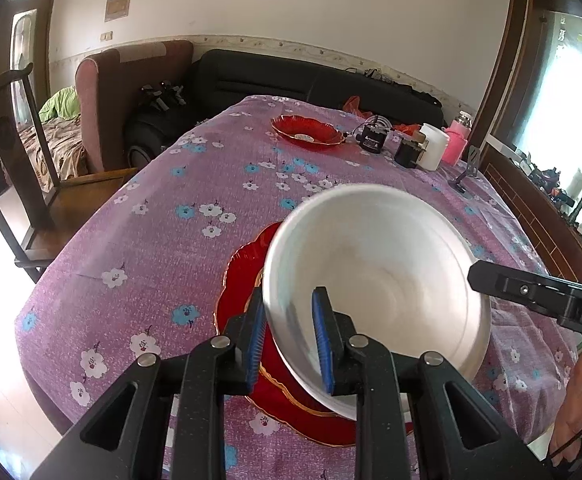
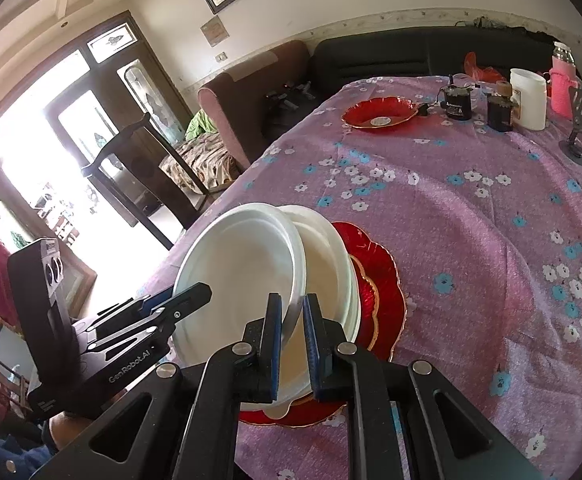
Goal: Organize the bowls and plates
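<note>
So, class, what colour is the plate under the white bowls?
Red plate with a gold rim, clearest in the right wrist view.

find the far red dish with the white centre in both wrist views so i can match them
Left wrist view: the far red dish lies upper centre on the purple cloth, left of the black devices.
Right wrist view: the same dish lies upper right of centre, again left of the black devices.
Shared landmark: the white cup beside the pink bottle at the table's far end.
</note>
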Demonstrator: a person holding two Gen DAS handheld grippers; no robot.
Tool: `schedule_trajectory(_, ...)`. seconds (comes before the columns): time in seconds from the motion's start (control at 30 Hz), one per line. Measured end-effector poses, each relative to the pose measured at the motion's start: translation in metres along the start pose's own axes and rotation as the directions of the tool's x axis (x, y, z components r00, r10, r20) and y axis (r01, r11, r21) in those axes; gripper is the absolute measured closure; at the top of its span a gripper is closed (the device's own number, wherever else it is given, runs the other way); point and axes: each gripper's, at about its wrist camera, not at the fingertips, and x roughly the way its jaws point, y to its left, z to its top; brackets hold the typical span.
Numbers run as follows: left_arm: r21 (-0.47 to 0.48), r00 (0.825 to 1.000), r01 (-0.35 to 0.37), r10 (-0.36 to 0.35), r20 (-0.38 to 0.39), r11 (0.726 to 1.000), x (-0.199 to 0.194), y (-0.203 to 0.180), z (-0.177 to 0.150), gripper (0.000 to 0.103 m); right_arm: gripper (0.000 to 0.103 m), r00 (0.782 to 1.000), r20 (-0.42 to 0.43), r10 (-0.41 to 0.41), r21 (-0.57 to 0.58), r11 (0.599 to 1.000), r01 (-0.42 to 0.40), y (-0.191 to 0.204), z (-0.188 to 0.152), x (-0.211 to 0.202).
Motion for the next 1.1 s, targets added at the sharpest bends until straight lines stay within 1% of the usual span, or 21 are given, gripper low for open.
schedule_trajectory(0.03,-0.003,1.000,0.004,-0.004,0.000,1.000,0.000,0.001,0.000,0.079,0.089,1.000,0.006,0.002,0.002,1.000,-0.002,0.000,0.000,-0.002)
schedule_trajectory(0.1,-0.009,1.000,0.017,-0.017,-0.002,1.000,-0.001,0.002,0.001,0.068,0.089,1.000,0.027,0.013,0.009,1.000,-0.013,-0.003,0.001,-0.010)
schedule_trajectory(0.2,-0.014,1.000,0.020,-0.020,0.015,1.000,-0.007,0.004,0.003,0.067,0.089,0.998,0.063,0.018,0.029,0.999,-0.020,-0.009,0.003,-0.022)
schedule_trajectory(0.3,-0.044,0.999,0.033,-0.032,0.029,0.998,-0.013,0.015,0.009,0.067,0.089,0.997,0.074,-0.012,0.059,0.998,0.008,-0.022,0.003,-0.028)
schedule_trajectory(0.37,-0.090,0.999,0.040,-0.038,0.021,0.995,-0.012,0.030,0.011,0.067,0.089,0.998,0.055,-0.035,0.105,0.994,0.029,-0.039,0.001,-0.024)
schedule_trajectory(0.4,-0.116,0.999,0.031,-0.029,0.018,0.993,-0.011,0.039,0.012,0.067,0.089,0.998,0.041,-0.042,0.122,0.992,0.037,-0.046,0.000,-0.020)
schedule_trajectory(0.43,-0.146,1.000,0.014,-0.013,0.007,0.989,-0.008,0.051,0.012,0.067,0.089,0.999,0.025,-0.045,0.137,0.990,0.041,-0.052,-0.002,-0.016)
schedule_trajectory(0.5,-0.192,1.000,0.014,-0.019,-0.021,0.981,-0.002,0.066,0.010,0.067,0.089,0.999,-0.017,-0.034,0.175,0.984,0.036,-0.065,-0.007,-0.004)
schedule_trajectory(0.57,-0.210,0.998,0.018,-0.029,-0.051,0.978,0.005,0.074,0.007,0.067,0.089,0.998,-0.058,-0.019,0.197,0.980,0.030,-0.073,-0.011,0.009)
schedule_trajectory(0.63,-0.207,0.996,0.039,-0.055,-0.072,0.978,0.011,0.075,0.003,0.067,0.089,0.997,-0.081,-0.009,0.216,0.976,0.026,-0.078,-0.015,0.017)
schedule_trajectory(0.67,-0.199,0.995,0.042,-0.060,-0.082,0.979,0.013,0.074,0.002,0.067,0.088,0.996,-0.093,0.004,0.226,0.974,0.018,-0.080,-0.017,0.022)
schedule_trajectory(0.77,-0.166,0.990,0.057,-0.077,-0.120,0.985,0.023,0.069,-0.003,0.074,0.088,0.994,-0.106,0.017,0.234,0.972,0.008,-0.081,-0.019,0.028)
schedule_trajectory(0.8,-0.164,0.988,0.066,-0.088,-0.130,0.984,0.026,0.070,-0.005,0.077,0.088,0.994,-0.110,0.019,0.232,0.973,0.007,-0.081,-0.020,0.030)
schedule_trajectory(0.9,-0.169,0.982,0.077,-0.104,-0.155,0.983,0.035,0.070,-0.009,0.081,0.086,0.993,-0.118,0.023,0.237,0.971,0.006,-0.083,-0.020,0.035)
schedule_trajectory(1.0,-0.177,0.978,0.097,-0.127,-0.166,0.979,0.043,0.069,-0.011,0.081,0.086,0.992,-0.125,0.033,0.244,0.970,-0.002,-0.085,-0.021,0.041)
schedule_trajectory(1.1,-0.164,0.980,0.095,-0.122,-0.158,0.982,0.047,0.067,-0.010,0.083,0.086,0.991,-0.130,0.041,0.256,0.967,-0.006,-0.085,-0.023,0.049)
